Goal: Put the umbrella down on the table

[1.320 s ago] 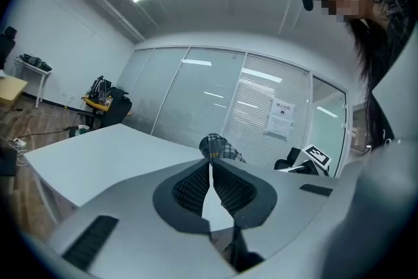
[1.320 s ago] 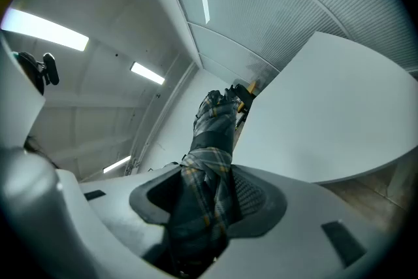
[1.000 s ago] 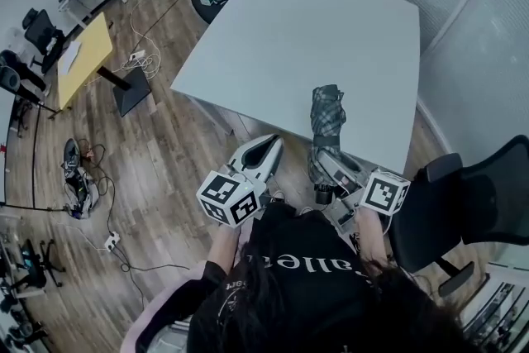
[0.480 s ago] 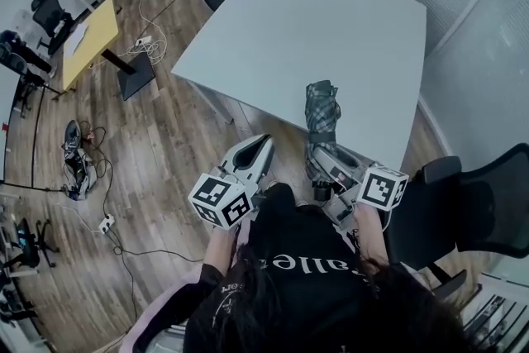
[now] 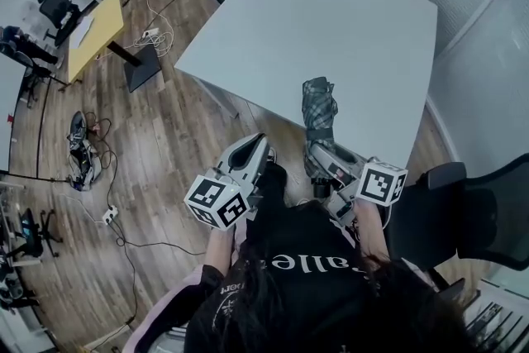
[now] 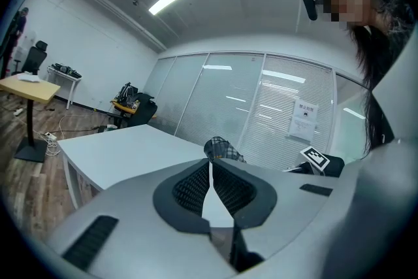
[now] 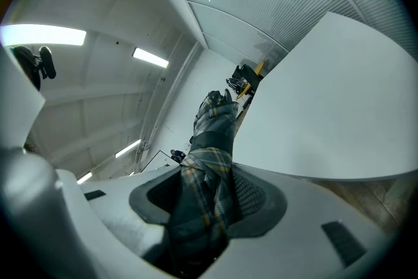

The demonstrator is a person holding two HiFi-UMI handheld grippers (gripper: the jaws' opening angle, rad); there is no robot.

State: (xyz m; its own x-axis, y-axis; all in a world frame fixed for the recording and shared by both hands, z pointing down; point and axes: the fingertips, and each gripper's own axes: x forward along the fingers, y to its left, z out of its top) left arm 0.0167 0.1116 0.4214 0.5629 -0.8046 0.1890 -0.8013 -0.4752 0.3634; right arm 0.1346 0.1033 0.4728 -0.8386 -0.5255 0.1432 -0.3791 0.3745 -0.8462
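- Clamping the right gripper on the folded plaid umbrella, we are gripping it low on its bundle, with the pads pressing the fabric from both sides.
- In the right gripper view the umbrella is running up out of the jaws toward the middle of the frame, a dark strap wrapped around its cloth.
- We are holding the left gripper clenched with nothing in it; in the left gripper view its fingertips are meeting.
- In the head view the two grippers are sitting side by side at lower centre, the left one over bare floor and well apart from the umbrella.
- The umbrella is pointing up the frame, away from us, its top end lying over the near edge of the white table and its handle end hanging off that edge toward our body; we cannot tell whether the fabric is touching the tabletop.
- A black chair is standing at the lower right, near the table's corner.
- A yellow desk is standing at the upper left, with cables trailing over the wooden floor beside it.
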